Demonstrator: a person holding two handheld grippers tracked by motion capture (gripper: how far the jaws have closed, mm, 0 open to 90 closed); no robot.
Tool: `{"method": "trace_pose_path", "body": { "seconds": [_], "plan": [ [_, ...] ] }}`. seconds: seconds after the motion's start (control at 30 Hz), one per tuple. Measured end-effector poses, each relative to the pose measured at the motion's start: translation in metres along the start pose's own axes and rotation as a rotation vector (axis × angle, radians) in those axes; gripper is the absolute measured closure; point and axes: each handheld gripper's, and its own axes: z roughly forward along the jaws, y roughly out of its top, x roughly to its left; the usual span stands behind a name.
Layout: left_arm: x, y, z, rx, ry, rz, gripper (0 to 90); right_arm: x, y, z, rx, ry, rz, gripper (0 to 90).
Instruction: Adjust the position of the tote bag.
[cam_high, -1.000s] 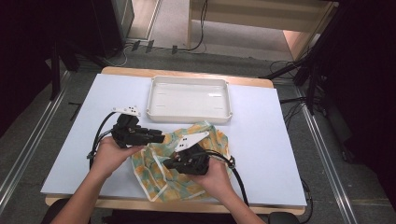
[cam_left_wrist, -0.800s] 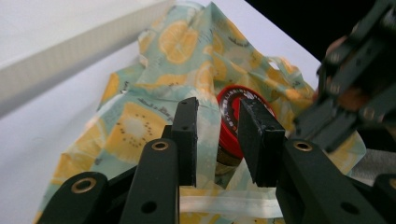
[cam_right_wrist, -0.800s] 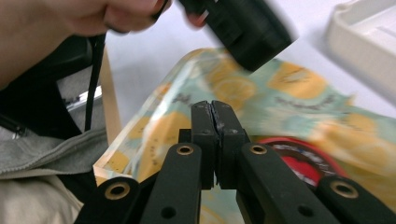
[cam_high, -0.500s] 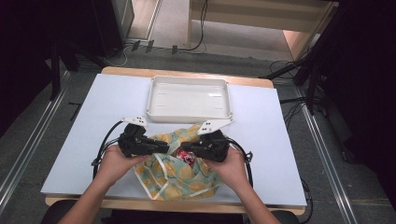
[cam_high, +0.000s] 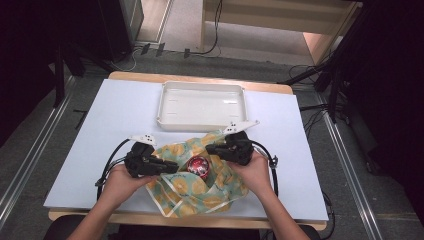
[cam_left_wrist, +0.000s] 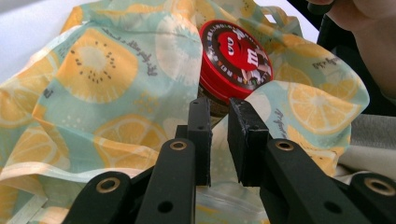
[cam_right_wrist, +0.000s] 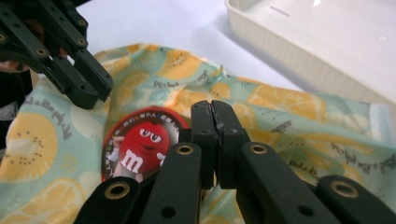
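While spread rumpled at the near middle of the matte white rectangular tabletop (cam_high: 100, 130), thin printed cloth, mint ground with yellow-orange citrus slices and small dark script (cam_high: 200, 192), seen soft, creased, edges folded up in loose ridges. Resting in its centre hollow: round red tin with glossy lid bearing a red cartoon candy figure and dark rim band (cam_high: 199, 165), tipped on edge in left gripper view (cam_left_wrist: 233, 60), lid face up in right gripper view (cam_right_wrist: 140, 144).

Left black two-jaw gripper (cam_high: 172, 169), hard plastic with brass-coloured pivot pins, at 9 o'clock of tin, lying level, tips toward tin. Jaws just been closing; narrow gap left between flat pads in left gripper view (cam_left_wrist: 218, 140), no cloth visibly pinched there; tin just beyond tips at 12 to 1 o'clock, cloth under and around.

Right black two-jaw gripper (cam_high: 210, 149) at 2 o'clock of tin, tips pointing toward it. Pads (cam_right_wrist: 215, 140) pressed flat together in right gripper view, fold of cloth apparently at tips, grip on it not certain. Tin just beside jaws at 9 o'clock there; left gripper at 10 o'clock beyond.

Shallow cream plastic rectangular tray with rounded corners and raised rim (cam_high: 165, 107) at 12 o'clock of cloth, near its far edge, smooth and glossy.
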Motion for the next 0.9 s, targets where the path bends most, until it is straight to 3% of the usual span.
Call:
{"method": "trace_pose_path", "body": {
  "seconds": [0.13, 0.33, 0.67, 0.9],
  "plan": [
    [-0.001, -0.004, 0.0, -0.003, -0.002, -0.002, 79.7, 0.0, -0.006, 0.006, 0.006, -0.003, -0.005, 89.6],
    [-0.004, -0.008, 0.001, 0.0, -0.005, 0.003, 79.9, -0.008, -0.011, 0.02, 0.038, -0.006, 0.033, 89.7],
    [-0.008, -0.017, 0.002, 0.006, -0.011, 0.016, 80.3, -0.015, 0.0, 0.046, 0.057, -0.03, 0.023, 89.7],
    [-0.01, -0.02, 0.004, 0.012, -0.022, 0.016, 80.4, -0.022, 0.003, 0.057, 0.064, -0.042, 0.041, 89.8]
  ]
}}
